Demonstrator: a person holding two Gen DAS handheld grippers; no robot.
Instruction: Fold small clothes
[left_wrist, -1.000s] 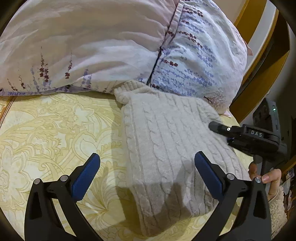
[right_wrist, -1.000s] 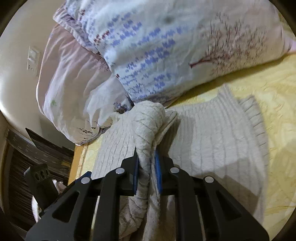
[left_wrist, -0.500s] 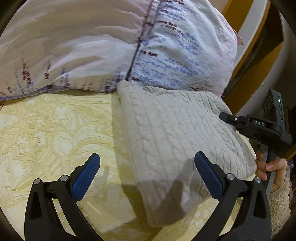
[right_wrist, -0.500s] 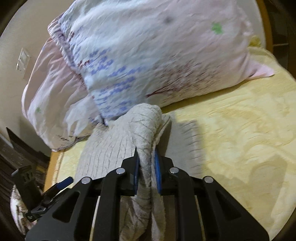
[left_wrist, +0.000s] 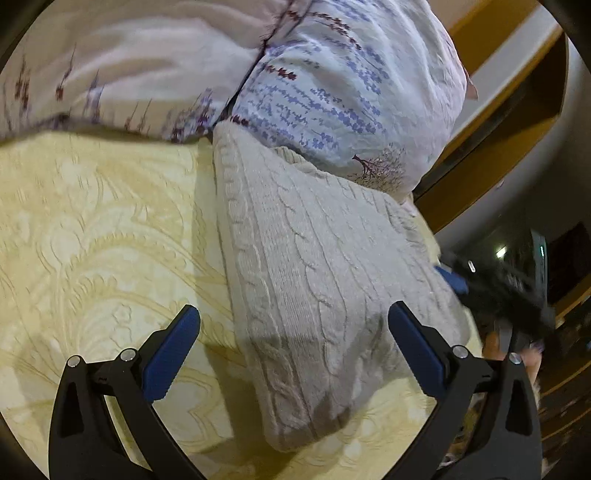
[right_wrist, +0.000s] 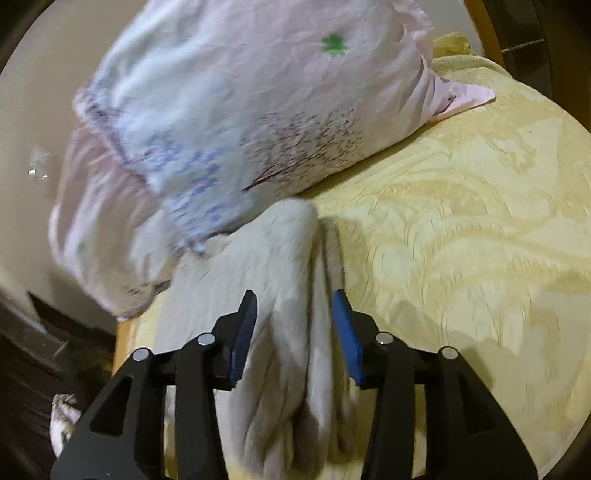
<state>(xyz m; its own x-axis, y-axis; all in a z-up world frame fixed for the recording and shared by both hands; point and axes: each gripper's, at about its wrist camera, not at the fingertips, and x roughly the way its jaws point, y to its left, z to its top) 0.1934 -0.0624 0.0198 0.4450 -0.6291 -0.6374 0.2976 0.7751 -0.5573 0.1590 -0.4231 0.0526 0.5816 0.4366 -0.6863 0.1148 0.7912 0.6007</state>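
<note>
On the far left lay the yellow patterned bedspread (left_wrist: 96, 236), bare and flat, running up to the pale floral pillows (left_wrist: 155, 70) heaped along the head of the bed. Your left gripper (left_wrist: 293, 332) hovered over it with its jaws spread wide and nothing between the blue pads (left_wrist: 171, 352); one pad hung above the bedspread, the other above the garment. Moving right, the cream cable-knit sweater (left_wrist: 314, 280) lay folded into a long, thick bundle on the bedspread, its far end tucked against the blue-flowered pillow (left_wrist: 343, 92) and its near end pointing back towards you between the left gripper's fingers. Further right, at the sweater's outer edge, your right gripper (left_wrist: 495, 291) showed as a dark blur, with your hand (left_wrist: 517, 354) below it near the wooden bed frame (left_wrist: 491, 173).

From your right wrist, the pillows filled the left and top, blurred. In the middle, the right gripper (right_wrist: 295, 325) had just been opening: its blue pads (right_wrist: 347, 332) stood apart on either side of a bunched ridge of the sweater (right_wrist: 291, 280), which still sat between them. The pads no longer pinched it, though the left one seemed to lie just against the knit; the blur made that hard to judge. To the right, the bedspread (right_wrist: 461, 229) stretched away empty to the bed's edge.
</note>
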